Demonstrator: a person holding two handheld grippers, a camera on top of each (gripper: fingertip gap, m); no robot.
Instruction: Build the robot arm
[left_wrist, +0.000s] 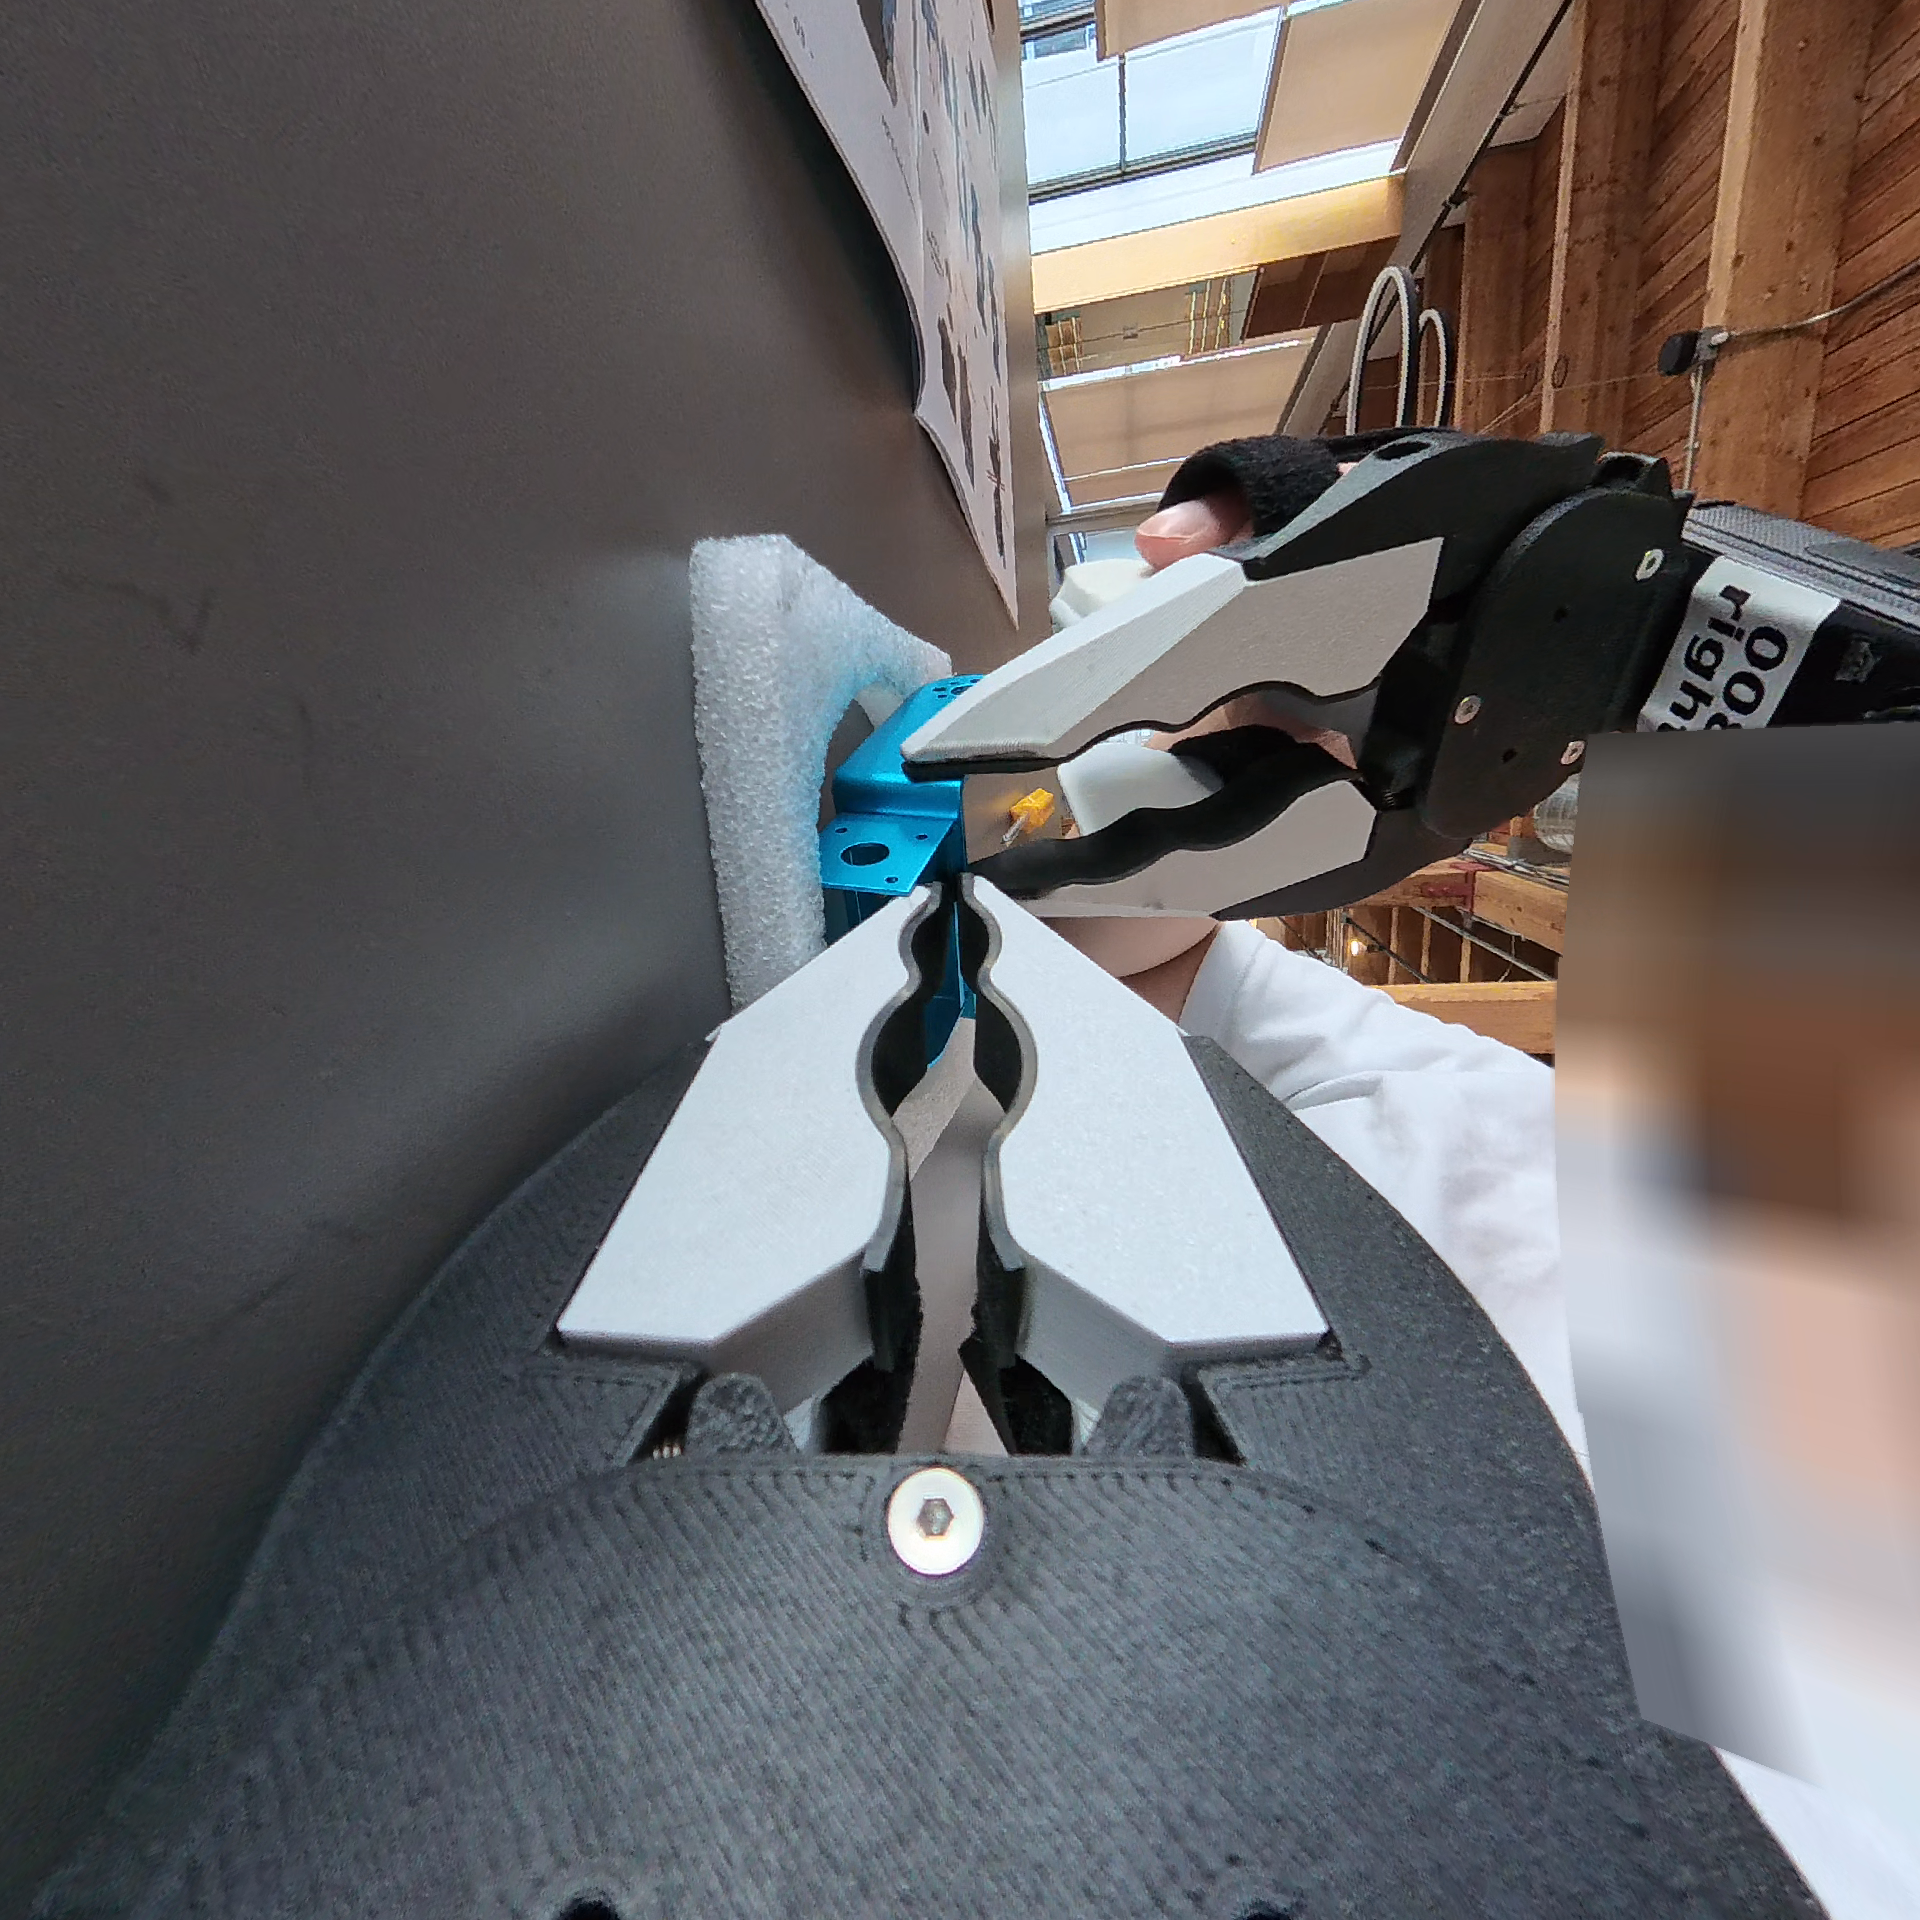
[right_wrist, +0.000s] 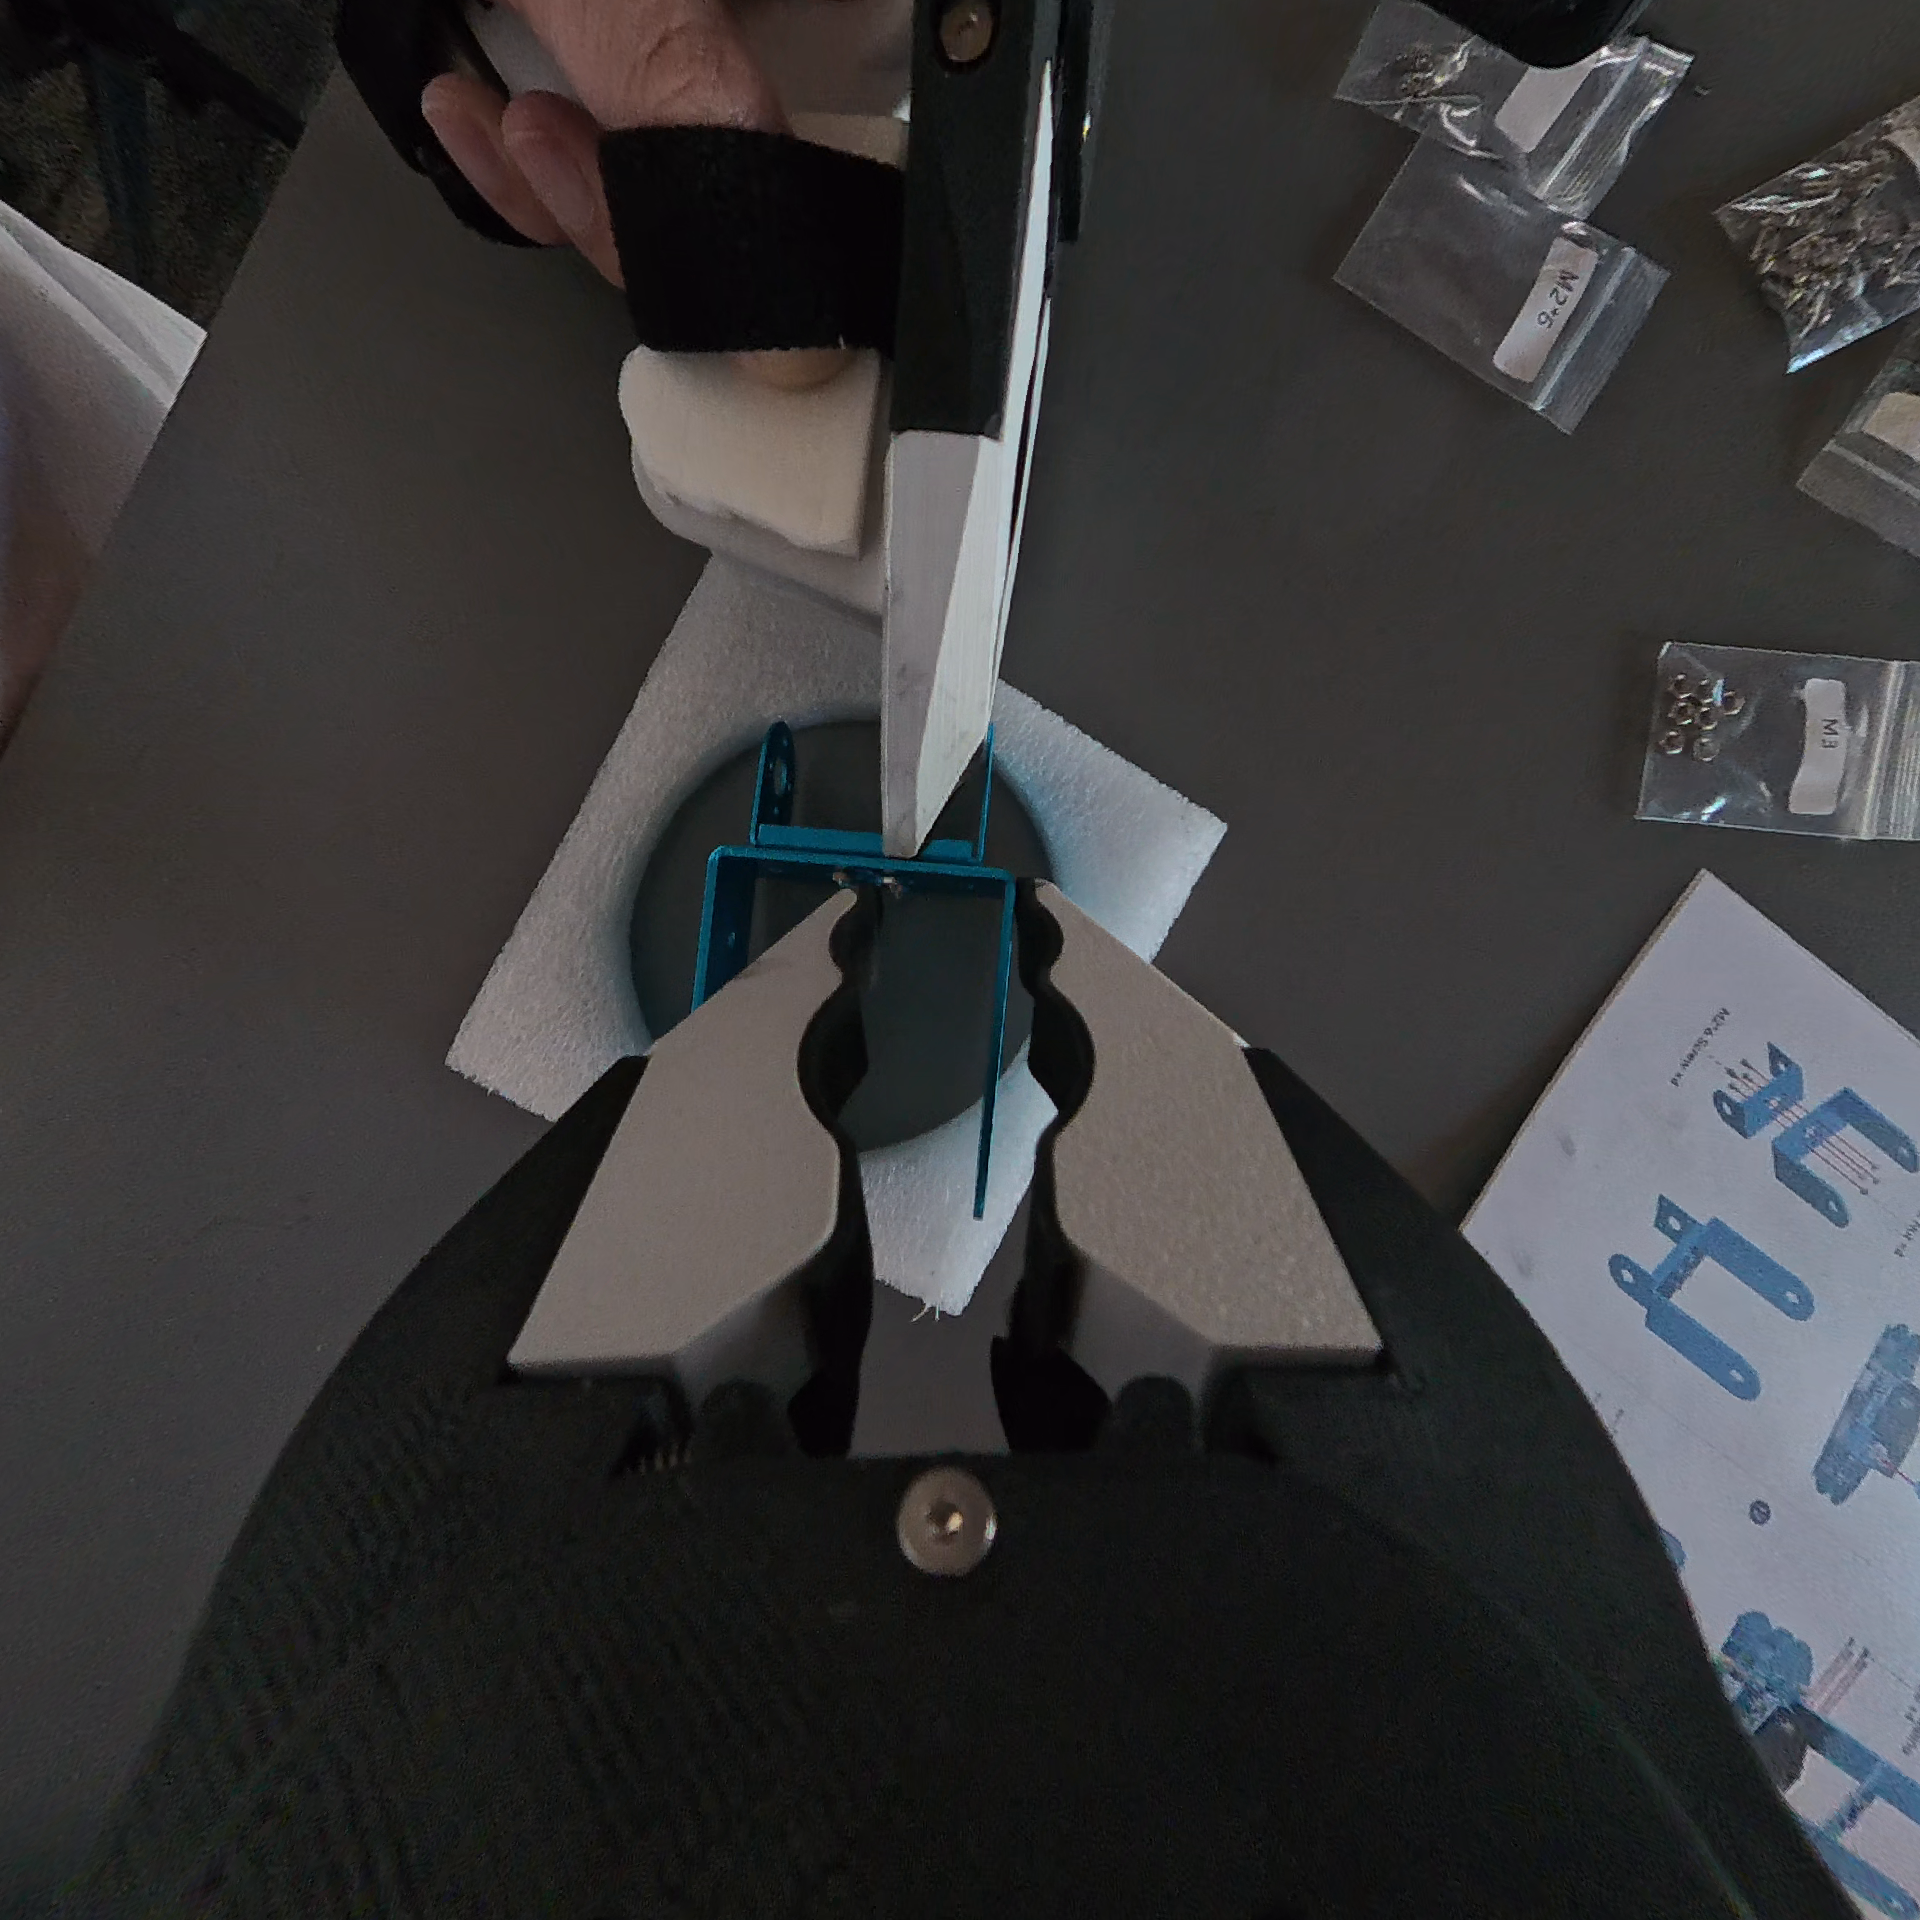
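Two blue metal U brackets stand back to back in the round hole of a white foam pad (right_wrist: 561, 935) on a dark grey table (right_wrist: 312, 727). My left gripper (left_wrist: 951, 888) is shut on a wall of the smaller bracket (right_wrist: 831, 836), which shows blue between its fingers. In the right wrist view it (right_wrist: 914, 821) comes in from the top, edge-on. My right gripper (right_wrist: 940, 899) is open, its jaws straddling the right wall of the larger bracket (right_wrist: 715, 935). In the left wrist view it (left_wrist: 951, 816) reaches in from the right over the brackets (left_wrist: 894, 790) and the foam (left_wrist: 769, 727).
Several clear bags of small hardware (right_wrist: 1496, 239) lie at the far right, one with nuts (right_wrist: 1787, 738). A printed instruction sheet (right_wrist: 1714, 1247) lies at the right. A person's hand (right_wrist: 623, 104) and white sleeve (left_wrist: 1403, 1091) are close by. Only a small space, under 4 cm, lies between the two pairs of fingers.
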